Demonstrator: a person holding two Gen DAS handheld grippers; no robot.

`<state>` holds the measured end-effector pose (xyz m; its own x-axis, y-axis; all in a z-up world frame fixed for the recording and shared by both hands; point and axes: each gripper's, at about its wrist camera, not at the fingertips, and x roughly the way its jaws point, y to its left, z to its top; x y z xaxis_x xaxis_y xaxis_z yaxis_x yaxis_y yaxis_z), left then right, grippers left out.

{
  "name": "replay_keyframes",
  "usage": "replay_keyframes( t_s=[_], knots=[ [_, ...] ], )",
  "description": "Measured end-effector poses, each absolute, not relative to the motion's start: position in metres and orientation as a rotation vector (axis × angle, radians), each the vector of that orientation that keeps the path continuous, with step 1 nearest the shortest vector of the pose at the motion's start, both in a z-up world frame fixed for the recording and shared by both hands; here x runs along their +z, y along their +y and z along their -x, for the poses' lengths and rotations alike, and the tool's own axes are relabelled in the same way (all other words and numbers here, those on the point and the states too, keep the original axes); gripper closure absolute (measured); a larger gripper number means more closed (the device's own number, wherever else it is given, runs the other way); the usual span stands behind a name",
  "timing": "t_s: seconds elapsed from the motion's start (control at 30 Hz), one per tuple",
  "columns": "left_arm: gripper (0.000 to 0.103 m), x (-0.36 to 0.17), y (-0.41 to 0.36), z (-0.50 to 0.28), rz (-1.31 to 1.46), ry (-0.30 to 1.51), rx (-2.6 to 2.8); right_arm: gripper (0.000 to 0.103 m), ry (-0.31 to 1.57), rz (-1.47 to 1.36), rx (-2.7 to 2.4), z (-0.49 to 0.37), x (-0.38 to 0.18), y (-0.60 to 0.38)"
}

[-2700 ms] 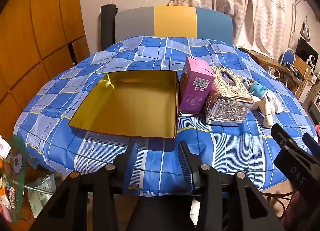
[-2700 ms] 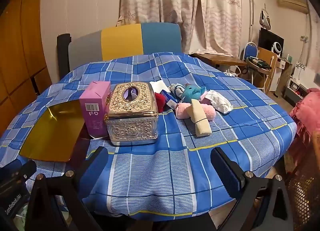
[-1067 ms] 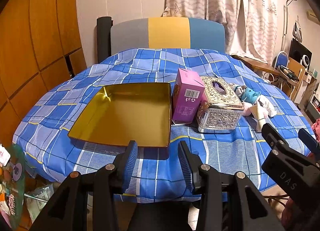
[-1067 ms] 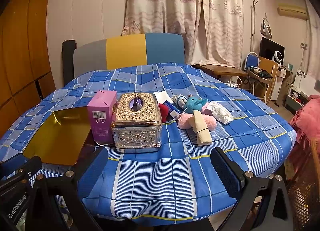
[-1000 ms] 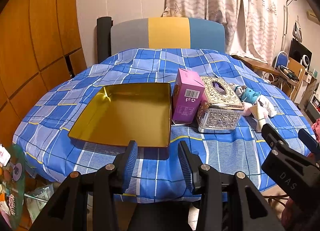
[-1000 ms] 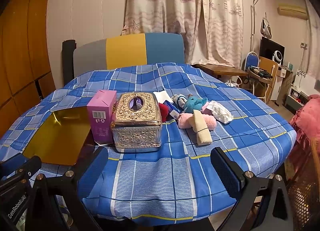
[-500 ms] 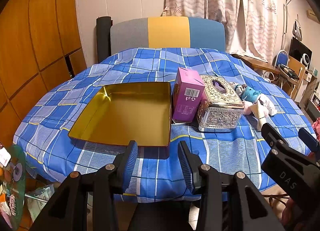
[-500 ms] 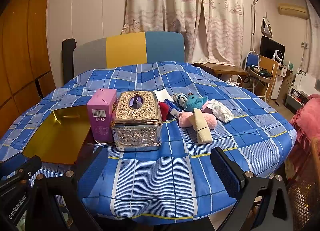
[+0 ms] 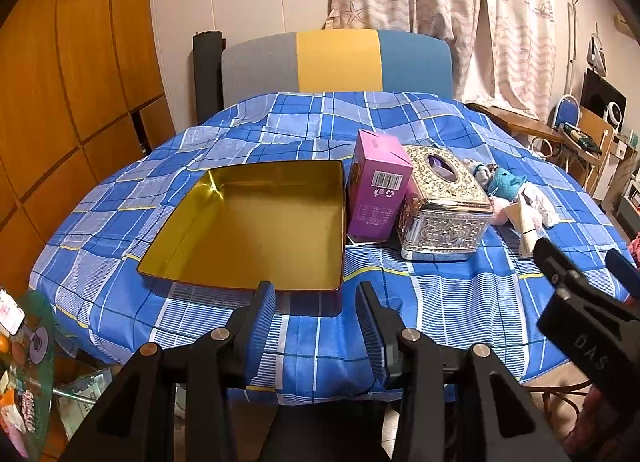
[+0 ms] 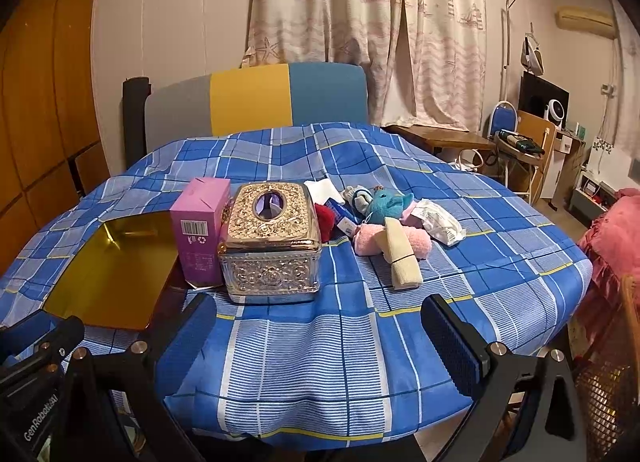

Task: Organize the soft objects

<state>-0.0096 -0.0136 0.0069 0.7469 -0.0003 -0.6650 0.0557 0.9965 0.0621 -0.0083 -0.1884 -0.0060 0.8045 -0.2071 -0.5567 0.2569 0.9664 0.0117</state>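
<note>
The table (image 10: 360, 342) edge is cut off below. The gold tin (image 9: 256, 222) holds nothing; the silver box (image 10: 272, 238) half hides a red plush (image 10: 326, 218). Soft toys (image 10: 384, 222) lie piled right of it. Left gripper (image 9: 316, 314) narrow, right gripper (image 10: 320, 334) wide, both empty.

"DAS" on the right tongs (image 9: 580, 262) — "GenRobot.AI" on the left tongs (image 10: 96, 326).

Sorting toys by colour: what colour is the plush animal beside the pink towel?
Teal-blue plush animal, clearest in the right wrist view.
</note>
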Motion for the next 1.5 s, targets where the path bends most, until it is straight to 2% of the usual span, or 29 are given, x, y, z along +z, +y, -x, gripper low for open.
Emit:
replay_keyframes(
  t_s=[0.47, 0.67, 0.83, 0.93, 1.1, 1.17, 1.5],
  knots=[
    [0.061, -0.011, -0.043, -0.007, -0.109, 0.812, -0.111, 0.0, 0.653, -0.147, -0.252, -0.01, -0.015, -0.246],
    [0.061, -0.033, -0.068, -0.023, 0.09, 0.933, -0.494, 0.0, 0.77, -0.261, -0.338, -0.019, -0.046, -0.324],
    [0.061, -0.05, -0.119, -0.046, 0.077, 1.061, -0.563, 0.0, 0.787, -0.4, -0.397, -0.008, -0.066, -0.384],
    [0.061, -0.048, -0.157, -0.057, 0.047, 1.042, -0.622, 0.0, 0.687, -0.417, -0.406, 0.002, -0.063, -0.404],
    [0.056, -0.05, -0.224, -0.088, 0.019, 1.004, -0.728, 0.0, 0.621, -0.387, -0.461, 0.011, -0.062, -0.427],
    [0.051, -0.054, -0.245, -0.103, 0.048, 1.026, -0.767, 0.0, 0.624, -0.429, -0.457, 0.013, -0.065, -0.435],
    [0.051, -0.095, -0.309, -0.162, 0.004, 1.063, -0.645, 0.0, 0.686, -0.5, -0.431, 0.02, -0.085, -0.452]
  ],
)
